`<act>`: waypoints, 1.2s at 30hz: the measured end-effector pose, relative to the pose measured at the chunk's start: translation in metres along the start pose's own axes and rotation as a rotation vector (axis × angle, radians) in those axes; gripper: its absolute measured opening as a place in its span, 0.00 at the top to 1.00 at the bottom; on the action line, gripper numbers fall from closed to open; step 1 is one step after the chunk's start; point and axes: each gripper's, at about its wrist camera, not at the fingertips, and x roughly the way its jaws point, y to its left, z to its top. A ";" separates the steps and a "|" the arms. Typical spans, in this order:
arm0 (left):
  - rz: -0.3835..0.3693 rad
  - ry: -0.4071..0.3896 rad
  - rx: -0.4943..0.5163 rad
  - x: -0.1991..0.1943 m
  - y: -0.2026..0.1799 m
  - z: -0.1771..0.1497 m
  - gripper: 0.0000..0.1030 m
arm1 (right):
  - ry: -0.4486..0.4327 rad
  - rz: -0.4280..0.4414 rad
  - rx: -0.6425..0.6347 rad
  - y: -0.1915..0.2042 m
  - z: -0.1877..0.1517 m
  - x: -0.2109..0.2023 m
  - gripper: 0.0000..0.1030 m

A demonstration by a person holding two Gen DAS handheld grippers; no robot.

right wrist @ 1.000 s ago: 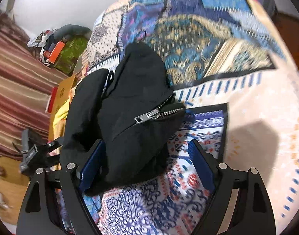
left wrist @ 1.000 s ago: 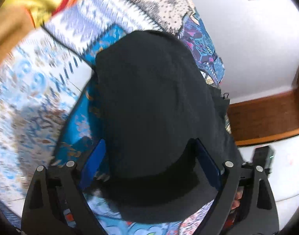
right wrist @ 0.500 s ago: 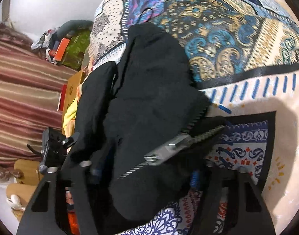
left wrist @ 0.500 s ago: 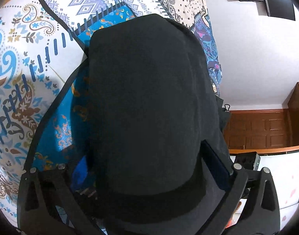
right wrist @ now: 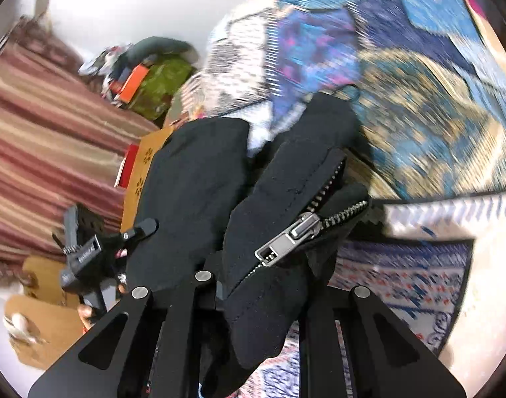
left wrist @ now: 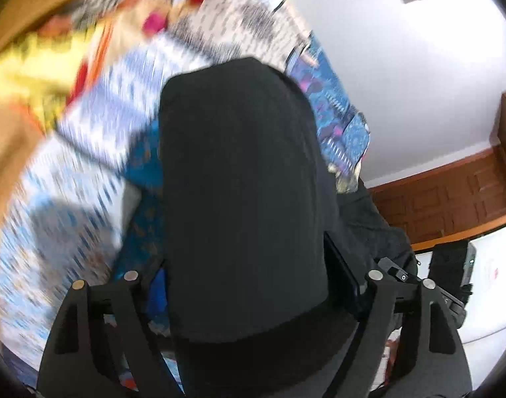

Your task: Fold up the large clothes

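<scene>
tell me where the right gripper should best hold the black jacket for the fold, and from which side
Best on the zippered front edge of the black jacket, just behind the metal zipper pull. That hem looks doubled and stiff, so it should slip less than loose cloth. Come from the near end, fingers along the edge, as the right gripper seems to grip now; the left gripper holds the other fold.

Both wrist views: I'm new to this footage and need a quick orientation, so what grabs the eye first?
A bulky black jacket fills the middle of both views, draped between the fingers of the left tool and bunched in the right tool. In the right wrist view its shiny metal zipper pull stands out against the dark cloth. Underneath lies a vivid blue patterned bedspread, partly blurred.
</scene>
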 end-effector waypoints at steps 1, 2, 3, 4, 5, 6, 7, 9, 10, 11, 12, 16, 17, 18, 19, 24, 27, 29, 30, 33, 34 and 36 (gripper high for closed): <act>0.008 -0.018 0.022 -0.006 -0.004 0.005 0.23 | -0.004 -0.001 -0.018 0.007 0.002 0.002 0.87; 0.017 -0.041 0.053 -0.015 -0.008 0.013 0.24 | -0.009 -0.002 -0.033 0.013 0.006 0.006 0.87; 0.022 -0.061 0.080 -0.022 -0.010 0.021 0.25 | -0.015 -0.001 -0.043 0.017 0.009 0.008 0.87; 0.025 -0.073 0.098 -0.028 -0.011 0.029 0.25 | -0.028 0.005 -0.053 0.023 0.013 0.012 0.87; 0.028 -0.088 0.112 -0.035 -0.010 0.038 0.25 | -0.036 0.012 -0.054 0.027 0.019 0.016 0.87; 0.029 -0.100 0.121 -0.039 -0.010 0.048 0.25 | -0.050 0.023 -0.055 0.032 0.026 0.020 0.87; 0.030 -0.109 0.128 -0.042 -0.009 0.055 0.25 | -0.062 0.030 -0.055 0.036 0.034 0.026 0.87; 0.038 -0.125 0.144 -0.047 -0.003 0.073 0.26 | -0.079 0.035 -0.061 0.045 0.050 0.038 0.87; 0.043 -0.131 0.142 -0.046 0.000 0.080 0.26 | -0.087 0.035 -0.069 0.049 0.058 0.047 0.87; 0.050 -0.138 0.139 -0.044 0.005 0.089 0.26 | -0.090 0.032 -0.077 0.052 0.061 0.053 0.87; 0.058 -0.142 0.134 -0.042 0.011 0.096 0.26 | -0.095 0.027 -0.087 0.054 0.065 0.060 0.87; 0.101 -0.143 0.103 -0.017 0.039 0.129 0.26 | -0.075 0.000 -0.093 0.052 0.084 0.103 0.87; 0.119 -0.135 0.091 -0.009 0.050 0.136 0.27 | -0.066 -0.005 -0.090 0.051 0.085 0.110 0.87; 0.140 -0.124 0.078 -0.001 0.059 0.142 0.28 | -0.049 -0.014 -0.085 0.048 0.088 0.121 0.87; 0.161 -0.113 0.061 0.007 0.070 0.145 0.29 | -0.022 -0.029 -0.077 0.043 0.090 0.136 0.87; 0.188 -0.113 0.011 0.027 0.111 0.150 0.30 | 0.051 -0.083 -0.071 0.025 0.084 0.176 0.84; 0.187 -0.107 0.040 0.026 0.109 0.145 0.29 | 0.063 -0.134 -0.082 0.016 0.078 0.186 0.78; 0.221 -0.107 0.065 0.024 0.103 0.141 0.29 | 0.080 -0.148 -0.043 0.008 0.075 0.187 0.69; 0.246 -0.109 0.083 0.022 0.098 0.138 0.29 | 0.083 -0.163 -0.021 0.006 0.074 0.184 0.67; 0.330 -0.115 0.165 0.021 0.084 0.128 0.29 | 0.046 -0.220 -0.026 0.009 0.060 0.163 0.65; 0.362 -0.118 0.197 0.020 0.078 0.122 0.29 | 0.036 -0.240 -0.042 0.014 0.054 0.154 0.64; 0.407 -0.121 0.251 0.015 0.067 0.111 0.29 | 0.027 -0.259 -0.067 0.019 0.044 0.140 0.64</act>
